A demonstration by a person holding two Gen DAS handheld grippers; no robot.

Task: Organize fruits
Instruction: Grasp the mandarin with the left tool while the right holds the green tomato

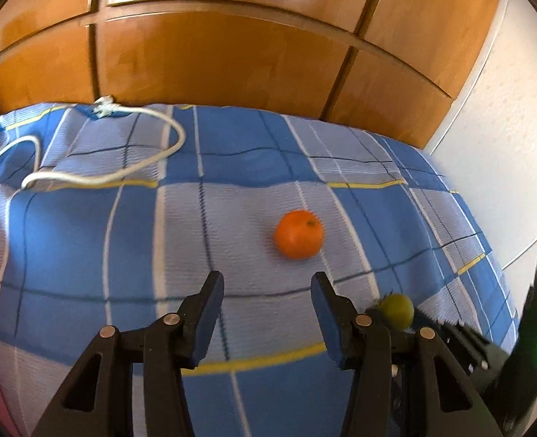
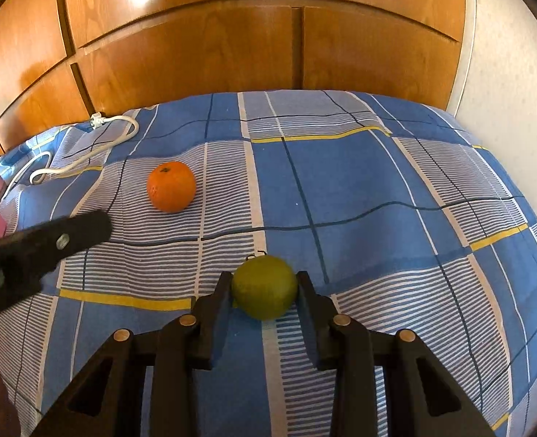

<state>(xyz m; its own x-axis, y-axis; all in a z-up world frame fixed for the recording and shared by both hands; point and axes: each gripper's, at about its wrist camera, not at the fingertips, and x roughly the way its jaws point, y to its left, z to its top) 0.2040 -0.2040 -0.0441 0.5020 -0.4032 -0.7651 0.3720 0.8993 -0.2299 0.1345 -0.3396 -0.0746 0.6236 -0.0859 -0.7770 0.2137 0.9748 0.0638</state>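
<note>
Bed with blue checked cover point(image 2: 359, 182); wooden panels behind. Two fruits on it: orange point(image 2: 171, 186), lime-green fruit point(image 2: 265, 287). White cord point(image 2: 86, 145) lies far left, well clear.

Right gripper point(image 2: 264, 291): fingers point(image 2: 222, 302) close on both sides of the green fruit, pads looking to be in contact at its widest part. Fruit seems to rest on the cover or just off it; I cannot tell which from this angle. Reads as a pinch, narrow spread, nothing else touched.

Left gripper point(image 1: 266, 291): fingers point(image 1: 210, 313) spread part way, nothing between them. Orange point(image 1: 299, 233) sits ahead and slightly right of the gap, apart from both pads. The green fruit point(image 1: 396, 309) shows just right of its right finger, blurred.

Step in hand, as I judge it: right holds the green fruit, left lines up on the orange.

To do it well:
- Shift left gripper a little right so the orange centres in the gap.
- Widen the fingers first; the present spread looks barely enough for the orange.
- Come down until the pads meet its widest part, then close gently; round skin rolls on soft bedding.
- Keep the two grippers apart; they are near each other.
</note>
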